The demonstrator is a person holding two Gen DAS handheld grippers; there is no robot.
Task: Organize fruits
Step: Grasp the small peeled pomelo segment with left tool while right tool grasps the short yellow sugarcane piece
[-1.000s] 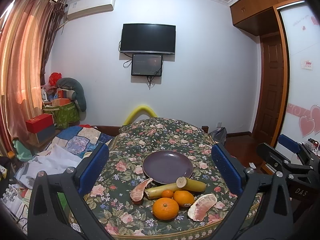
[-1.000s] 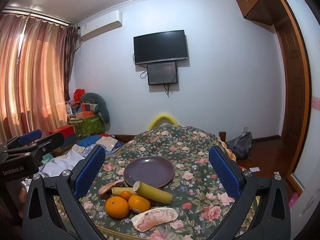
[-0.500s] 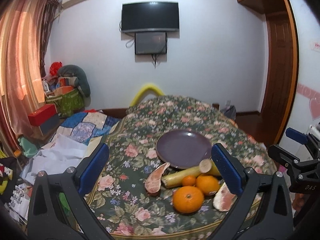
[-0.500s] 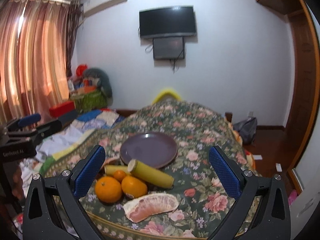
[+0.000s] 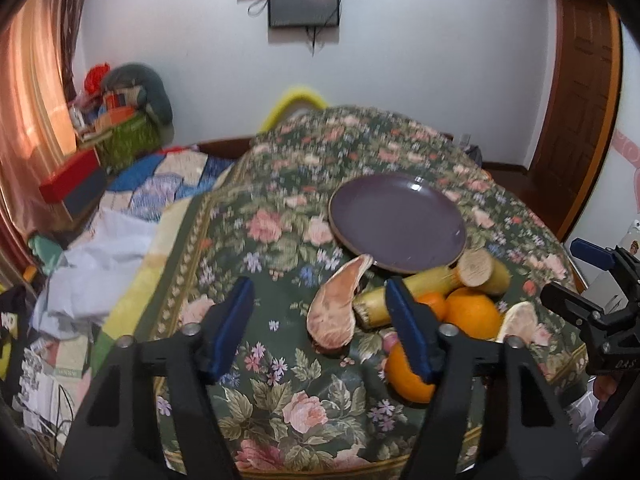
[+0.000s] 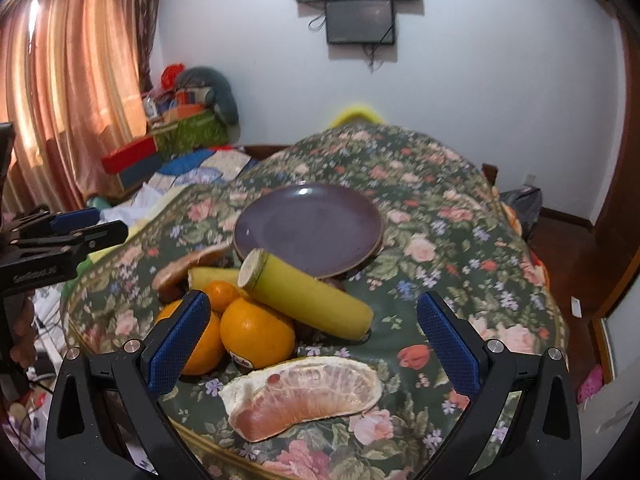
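Observation:
An empty purple plate [image 5: 396,220] [image 6: 308,228] sits on a floral-clothed table. In front of it lie two sugarcane pieces [image 6: 304,296] [image 5: 484,272], three oranges [image 6: 256,336] [image 5: 472,312] and two pomelo segments [image 5: 336,312] [image 6: 304,392]. My left gripper [image 5: 324,328] is open and empty, hovering just left of the left pomelo segment. My right gripper [image 6: 316,344] is open and empty, above the near pomelo segment, its left finger in front of an orange [image 6: 200,344].
The floral table [image 5: 248,240] ends close in front of both grippers. A cluttered bed with cloths and boxes [image 5: 100,208] lies to the left. A wooden door [image 5: 576,80] stands at the right. Each gripper shows in the other's view [image 5: 600,312] [image 6: 52,240].
Both grippers have moved forward and down toward the fruit. The left gripper's jaws have narrowed and it has shifted left, so the fruit now sits at its right.

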